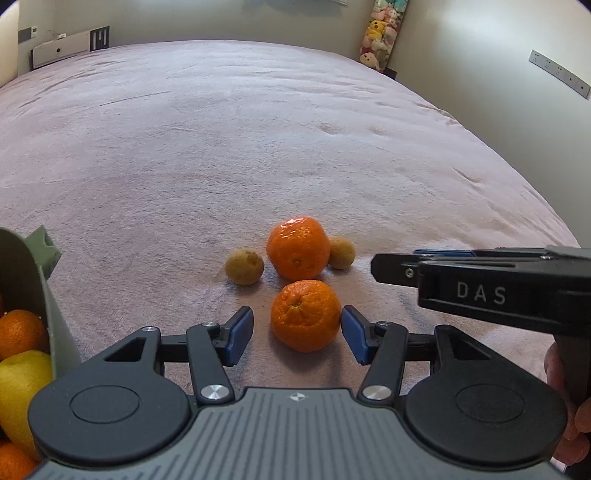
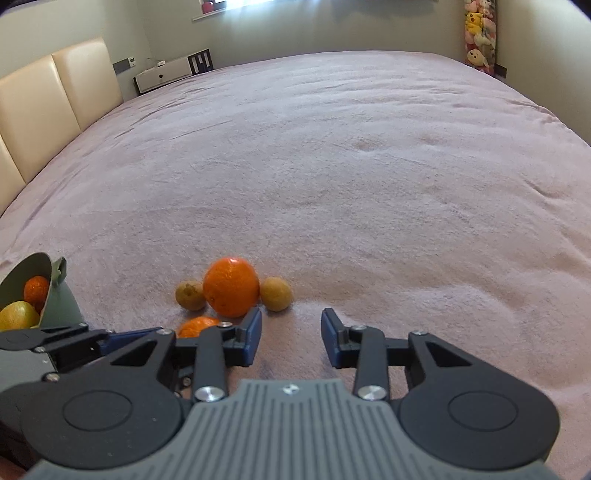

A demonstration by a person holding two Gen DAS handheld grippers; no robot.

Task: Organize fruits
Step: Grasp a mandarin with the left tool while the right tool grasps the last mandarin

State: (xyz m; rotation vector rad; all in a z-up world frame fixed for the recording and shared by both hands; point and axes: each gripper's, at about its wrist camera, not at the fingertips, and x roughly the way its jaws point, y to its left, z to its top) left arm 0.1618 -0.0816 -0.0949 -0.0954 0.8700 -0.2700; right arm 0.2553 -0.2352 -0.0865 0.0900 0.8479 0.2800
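Pink bedding (image 1: 258, 147) gives underfoot, so centre your spread left gripper (image 1: 297, 334) on the near orange (image 1: 306, 314) before squeezing. Your right gripper (image 2: 291, 338) stands parted, pinching nothing; keep it clear.

**Bedroom with a wide pink-covered bed**

A broad bed (image 2: 332, 166) under a pale pink, lightly creased blanket fills the room. A cream padded headboard (image 2: 55, 96) runs along its left side. Beyond it stands a low white unit (image 2: 164, 75) against pale walls. Daylight enters through a window (image 2: 258, 3) at the far wall. Plush toys (image 2: 478, 33) are stacked in the far right corner.
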